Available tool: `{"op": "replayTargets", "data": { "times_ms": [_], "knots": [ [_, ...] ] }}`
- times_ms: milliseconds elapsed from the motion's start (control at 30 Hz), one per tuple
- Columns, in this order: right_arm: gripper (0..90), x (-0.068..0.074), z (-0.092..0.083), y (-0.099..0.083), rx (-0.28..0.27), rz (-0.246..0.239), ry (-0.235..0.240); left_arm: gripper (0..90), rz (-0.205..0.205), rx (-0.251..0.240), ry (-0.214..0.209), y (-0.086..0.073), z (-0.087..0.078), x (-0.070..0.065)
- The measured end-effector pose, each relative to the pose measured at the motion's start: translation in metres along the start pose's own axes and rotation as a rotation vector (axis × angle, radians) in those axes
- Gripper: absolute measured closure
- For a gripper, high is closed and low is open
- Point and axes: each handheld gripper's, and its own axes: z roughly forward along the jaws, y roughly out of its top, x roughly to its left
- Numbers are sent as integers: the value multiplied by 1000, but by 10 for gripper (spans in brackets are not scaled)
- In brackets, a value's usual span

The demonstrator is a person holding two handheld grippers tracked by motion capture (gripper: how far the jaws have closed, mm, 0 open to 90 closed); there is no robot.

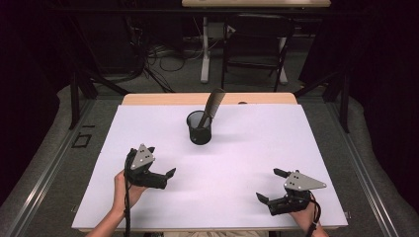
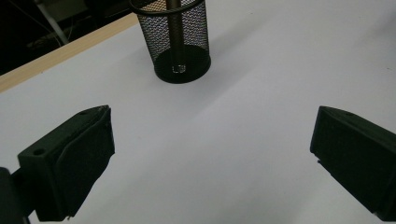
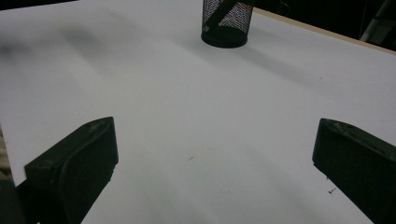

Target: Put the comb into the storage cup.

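A black mesh cup (image 1: 200,128) stands upright at the middle of the white table top (image 1: 247,148), with a dark comb (image 1: 211,104) leaning out of it toward the back right. The same mesh cup (image 2: 176,37) rises ahead of my left gripper (image 2: 210,154), whose jaws stand wide apart and empty. In the high view my left gripper (image 1: 160,160) hovers left of centre, in front of the cup. My right gripper (image 1: 272,185) rests near the front right, open, nothing between its jaws. From there the cup (image 3: 227,22) is far ahead.
The table's wooden back edge (image 1: 163,98) runs behind the white sheet. Beyond it are a dark chair (image 1: 254,44), a white table leg (image 1: 204,49) and cables on the floor. A person's hands hold both grippers at the front edge.
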Motion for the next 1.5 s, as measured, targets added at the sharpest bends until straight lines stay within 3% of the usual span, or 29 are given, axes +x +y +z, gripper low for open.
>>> {"op": "replayTargets", "data": {
  "times_ms": [300, 967, 1500],
  "knots": [
    [0, 1, 0, 0, 4, 2, 0, 0, -28, 0, 1, -9, -7, -1],
    [0, 1, 0, 0, 4, 2, 1, 0, -28, -7, 22, -24, -23, -4],
    [0, 1, 1, -1, 8, 7, -1, 0, -58, -13, 15, -40, -27, -7]
  ]
}}
